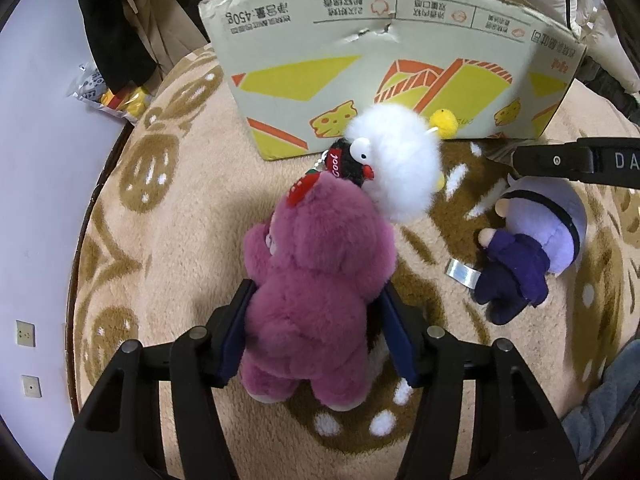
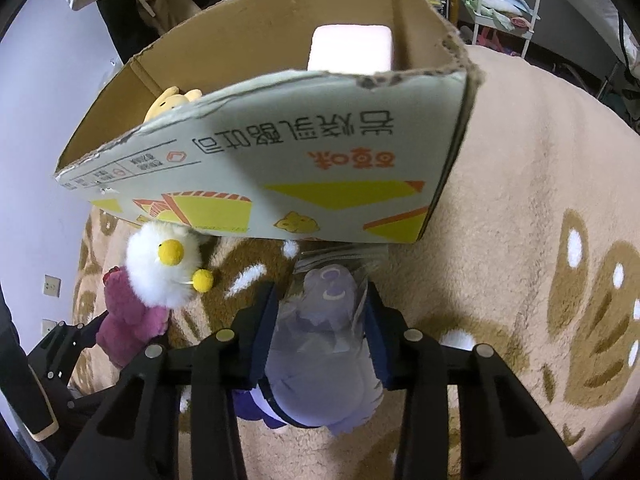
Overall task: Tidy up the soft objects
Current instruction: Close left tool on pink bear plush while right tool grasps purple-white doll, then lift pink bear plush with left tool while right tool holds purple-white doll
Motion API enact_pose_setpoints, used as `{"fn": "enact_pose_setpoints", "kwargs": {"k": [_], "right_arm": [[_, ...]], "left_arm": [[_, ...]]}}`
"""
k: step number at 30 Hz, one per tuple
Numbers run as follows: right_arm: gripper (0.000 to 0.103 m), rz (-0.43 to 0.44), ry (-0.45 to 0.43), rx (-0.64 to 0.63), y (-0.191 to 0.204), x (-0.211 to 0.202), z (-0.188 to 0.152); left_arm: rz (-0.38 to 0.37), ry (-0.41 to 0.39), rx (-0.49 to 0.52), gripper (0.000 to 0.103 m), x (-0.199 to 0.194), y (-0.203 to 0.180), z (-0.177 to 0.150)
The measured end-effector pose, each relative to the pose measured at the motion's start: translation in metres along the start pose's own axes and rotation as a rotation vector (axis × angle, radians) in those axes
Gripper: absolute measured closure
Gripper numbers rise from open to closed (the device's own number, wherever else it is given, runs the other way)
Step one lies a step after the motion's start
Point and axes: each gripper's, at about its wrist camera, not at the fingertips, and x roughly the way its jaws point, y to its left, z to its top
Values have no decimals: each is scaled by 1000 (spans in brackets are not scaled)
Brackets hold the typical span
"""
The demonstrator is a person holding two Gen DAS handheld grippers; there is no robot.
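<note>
My left gripper (image 1: 316,316) is shut on a pink plush bear (image 1: 316,280) that lies on the beige rug; the bear also shows in the right wrist view (image 2: 124,316). A white fluffy plush (image 1: 396,168) with a yellow beak leans against the bear's head, in front of the cardboard box (image 1: 360,52). My right gripper (image 2: 320,320) is closed around a lavender plush in a clear plastic bag (image 2: 324,320), just before the box (image 2: 304,152). A purple-haired doll in dark clothes (image 1: 528,248) lies under the right gripper. A yellow plush (image 2: 172,100) and a pale pink block (image 2: 352,46) sit inside the box.
The round beige rug (image 2: 540,200) with brown patterns covers the floor. Hanging clothes (image 1: 120,20) and a snack bag (image 1: 116,96) lie at the far left by the wall. A shelf with clutter (image 2: 500,0) stands behind the box. Grey fabric (image 1: 604,400) lies at the right edge.
</note>
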Motion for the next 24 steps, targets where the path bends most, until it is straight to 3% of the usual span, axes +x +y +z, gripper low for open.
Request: {"fn": "enact_pose_setpoints", "kwargs": {"k": [24], "right_arm": [[63,42,-10,57,-24,-33,-13]], "left_arm": [[-1,-34,-21,49,-19,-3,-2]]}}
